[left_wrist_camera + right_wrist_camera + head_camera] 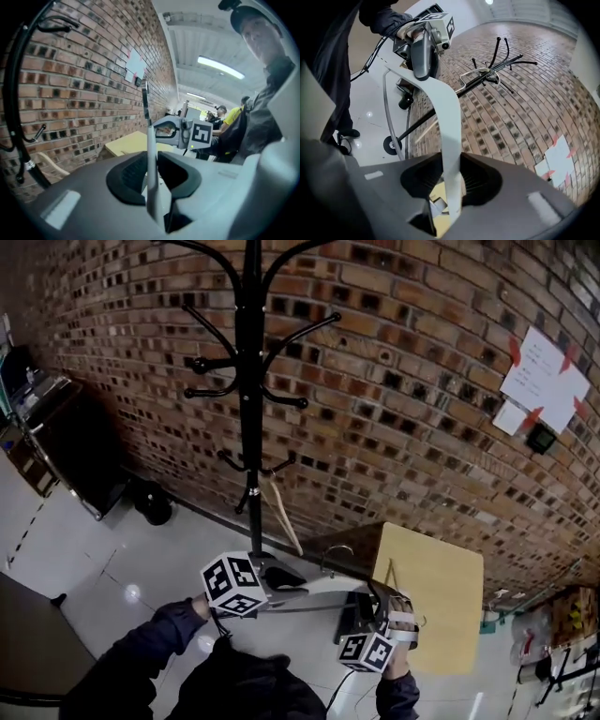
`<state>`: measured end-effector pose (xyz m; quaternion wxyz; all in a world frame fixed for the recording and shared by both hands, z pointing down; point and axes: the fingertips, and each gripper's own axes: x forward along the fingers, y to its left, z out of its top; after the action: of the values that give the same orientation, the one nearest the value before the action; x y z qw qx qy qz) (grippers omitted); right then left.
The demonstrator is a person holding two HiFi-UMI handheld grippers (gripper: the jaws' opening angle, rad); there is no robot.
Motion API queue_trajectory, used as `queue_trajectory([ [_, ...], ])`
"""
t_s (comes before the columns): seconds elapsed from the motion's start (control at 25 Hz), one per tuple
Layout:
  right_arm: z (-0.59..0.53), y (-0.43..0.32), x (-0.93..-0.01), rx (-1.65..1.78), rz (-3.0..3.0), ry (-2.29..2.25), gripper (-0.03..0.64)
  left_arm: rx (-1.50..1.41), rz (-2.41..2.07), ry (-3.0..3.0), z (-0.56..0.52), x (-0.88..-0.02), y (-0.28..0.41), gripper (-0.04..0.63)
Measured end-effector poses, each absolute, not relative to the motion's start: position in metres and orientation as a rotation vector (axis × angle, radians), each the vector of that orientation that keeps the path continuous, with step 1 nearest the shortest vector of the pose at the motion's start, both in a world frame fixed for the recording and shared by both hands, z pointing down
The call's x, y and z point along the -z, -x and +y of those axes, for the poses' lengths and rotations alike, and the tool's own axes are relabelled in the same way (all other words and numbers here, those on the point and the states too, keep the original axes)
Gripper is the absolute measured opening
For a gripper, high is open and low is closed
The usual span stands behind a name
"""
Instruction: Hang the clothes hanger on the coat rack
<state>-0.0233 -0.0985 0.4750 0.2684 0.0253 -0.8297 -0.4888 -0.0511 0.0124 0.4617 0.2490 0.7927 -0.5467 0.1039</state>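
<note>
- One hanger [447, 117] end is clamped in the left gripper's [152, 180] narrow jaws.
- The other end is clamped in the right gripper's [450, 185] jaws.
- The rack [251, 381] is not touched.

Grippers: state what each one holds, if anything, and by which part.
Both hold the clothes hanger: the left gripper is shut on the end of one flat arm, the right gripper on the end of the other arm.
</note>
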Motion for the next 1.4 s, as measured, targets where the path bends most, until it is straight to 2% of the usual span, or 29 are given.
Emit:
queue_trajectory([
  [0.28, -0.031, 0.064, -0.454, 1.419, -2.272, 0.06, 0.121, -0.295, -1.644, -2.073, 0.084, -0.441, 0.075, 0.077],
  [0.68, 0.06, 0.077, -0.433, 1.463, -2.234, 0.036, 0.121, -0.247, -1.658, -2.118, 0.174, -0.427, 0.092, 0.075],
  [0.96, 0.123, 0.094, -0.416, 1.525, -2.191, -0.001, 0.12, -0.347, -1.82, -2.123, 0.234, -0.412, 0.12, 0.086],
  [1.4, 0.141, 0.139, -0.408, 1.548, -2.183, 0.012, 0.115, -0.191, -2.145, -2.078, 0.285, -0.366, 0.176, 0.084],
])
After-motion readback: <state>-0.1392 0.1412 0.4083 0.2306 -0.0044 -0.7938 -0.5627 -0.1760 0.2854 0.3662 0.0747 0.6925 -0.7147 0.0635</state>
